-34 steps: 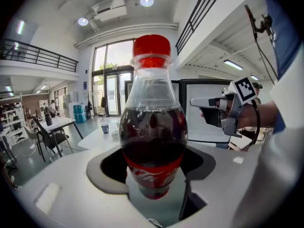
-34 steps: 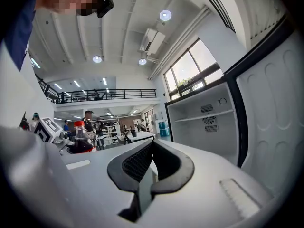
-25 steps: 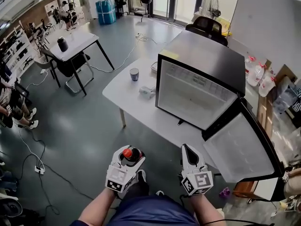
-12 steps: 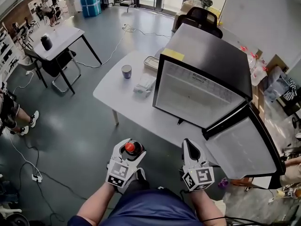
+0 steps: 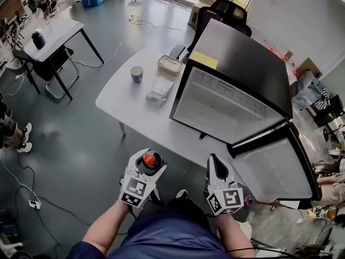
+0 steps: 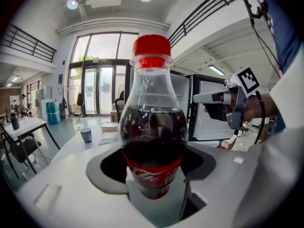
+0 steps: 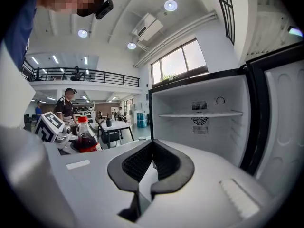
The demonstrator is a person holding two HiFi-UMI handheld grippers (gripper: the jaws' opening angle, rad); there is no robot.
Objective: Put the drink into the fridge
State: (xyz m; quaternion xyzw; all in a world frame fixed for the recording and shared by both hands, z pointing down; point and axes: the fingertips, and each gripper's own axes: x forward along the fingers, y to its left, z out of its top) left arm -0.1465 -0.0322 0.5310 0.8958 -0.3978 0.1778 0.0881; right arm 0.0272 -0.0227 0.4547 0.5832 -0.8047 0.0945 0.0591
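A cola bottle (image 5: 152, 159) with a red cap and red label stands upright in my left gripper (image 5: 146, 169), which is shut on its lower body. In the left gripper view the bottle (image 6: 153, 127) fills the centre between the dark pads. My right gripper (image 5: 215, 163) is held beside it at the right, shut with nothing in it. The small black fridge (image 5: 242, 58) stands on the white table (image 5: 121, 99) with its door (image 5: 275, 169) swung open to the right. Its white interior (image 7: 204, 127) with one shelf (image 7: 199, 114) is seen past my right gripper (image 7: 151, 167).
On the table left of the fridge are a cup (image 5: 137, 74), a lidded food box (image 5: 170, 64) and a tissue pack (image 5: 159, 89). A black chair (image 5: 223, 9) stands behind the fridge. Another table (image 5: 51, 34) stands at the far left, with cables on the grey floor.
The table and fridge have come nearer and shifted left in the head view. Both grippers keep their places, the left still holding the bottle.
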